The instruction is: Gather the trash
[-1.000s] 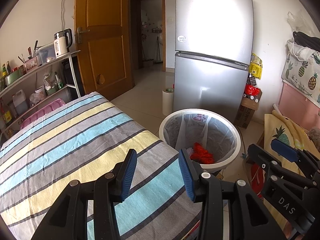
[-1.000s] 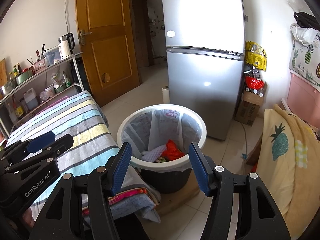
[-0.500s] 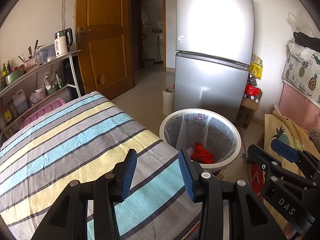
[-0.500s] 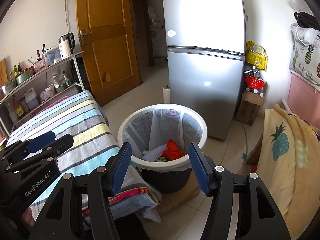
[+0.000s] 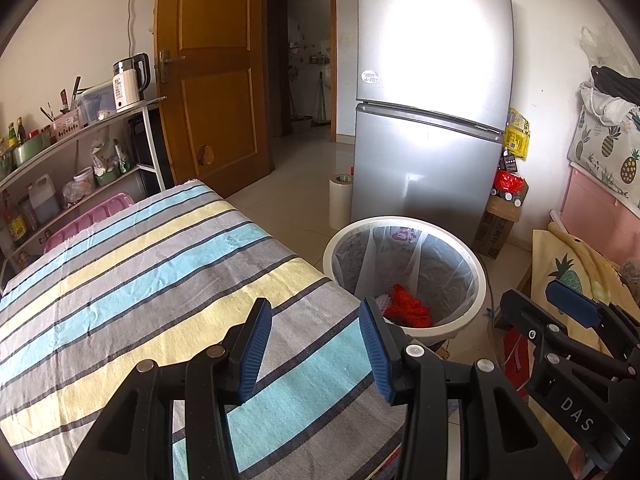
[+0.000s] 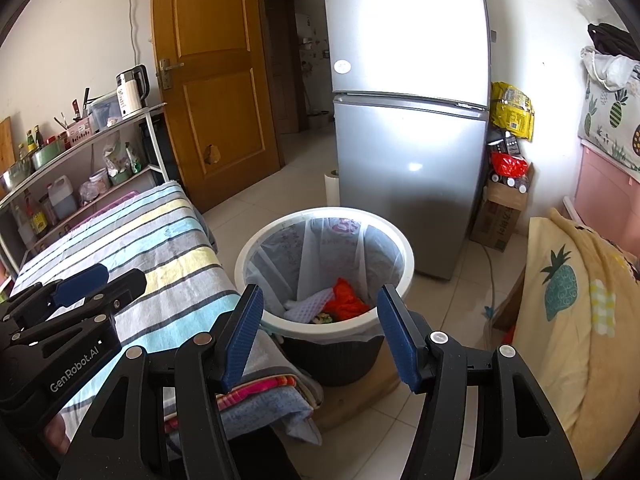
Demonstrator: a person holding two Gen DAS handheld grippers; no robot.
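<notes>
- A tall silver two-door refrigerator [image 5: 432,120] stands against the far wall, directly behind the bin, with strong glare on its upper door.
- A closed brown wooden door [image 5: 208,76] is to the left of the refrigerator, next to an open doorway.
- A bed covered with a blue, yellow and grey striped sheet [image 5: 152,280] fills the left foreground; its near corner is just beside the bin.
- A white metal shelf rack [image 6: 80,136] runs along the left wall, carrying a white electric kettle [image 5: 130,82], bottles and containers.
- A yellow blanket printed with a green pineapple [image 6: 560,292] lies to the right of the bin.
- A round dark waste bin with a white rim and a clear plastic liner [image 6: 404,248] stands on the tiled floor between the bed and the blanket.
- A brown cardboard box [image 6: 500,216] sits on the floor at the refrigerator's right side, with red and yellow packets above it.
- Crumpled red-orange trash [image 6: 346,300] lies at the bottom of the bin, touching a pale waffle-textured cloth [image 6: 308,306] on its left.
- The left gripper [image 5: 316,346], black with blue pads, hangs above the bed's near corner; its jaws are spread apart with nothing between them.
- The right gripper [image 6: 320,334], of the same make, hangs just short of the bin's rim; its jaws are likewise spread wide and empty.
- A white paper roll [image 5: 340,208] stands upright on the floor at the refrigerator's left corner.
</notes>
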